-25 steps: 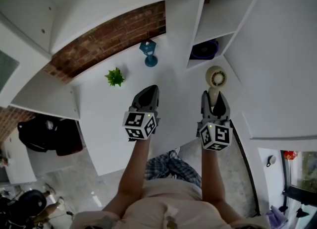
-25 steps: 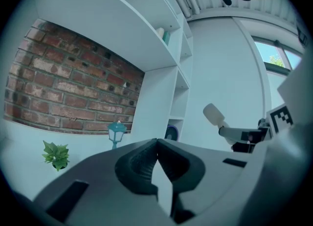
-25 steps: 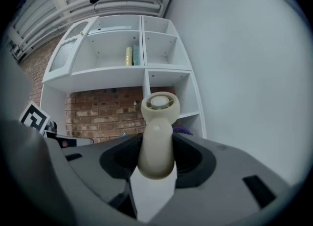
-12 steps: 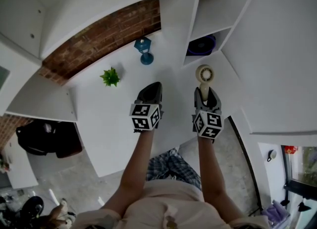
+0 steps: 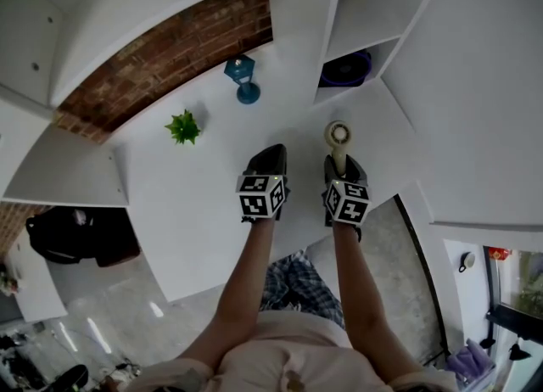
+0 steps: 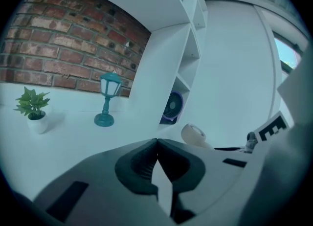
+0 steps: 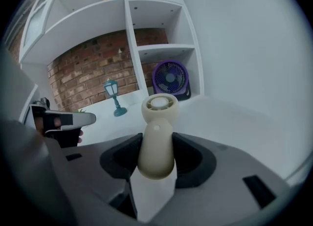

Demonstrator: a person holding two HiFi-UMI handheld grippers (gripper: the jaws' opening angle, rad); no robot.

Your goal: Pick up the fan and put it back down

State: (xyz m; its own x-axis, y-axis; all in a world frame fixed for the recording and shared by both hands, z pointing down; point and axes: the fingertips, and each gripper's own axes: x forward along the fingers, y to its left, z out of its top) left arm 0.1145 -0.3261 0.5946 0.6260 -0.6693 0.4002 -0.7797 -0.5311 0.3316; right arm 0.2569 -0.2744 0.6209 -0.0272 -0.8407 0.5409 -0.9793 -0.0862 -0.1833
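Observation:
A small cream hand-held fan (image 7: 156, 137) with a round head (image 5: 338, 136) stands upright between the jaws of my right gripper (image 5: 340, 167), which is shut on its handle. In the head view it hangs low over the white table (image 5: 195, 204), near the right side. In the left gripper view the fan's head (image 6: 194, 135) shows to the right. My left gripper (image 5: 270, 161) is beside it on the left, shut with nothing held, its tips touching (image 6: 157, 144).
A teal lantern (image 5: 243, 79) and a small green potted plant (image 5: 183, 127) stand at the back of the table by the brick wall. A purple desk fan (image 5: 346, 70) sits in the low shelf cubby at the back right. White shelving rises above it.
Both grippers have sunk toward the table and drawn closer together. The cream fan came down with the right gripper, still gripped by its handle.

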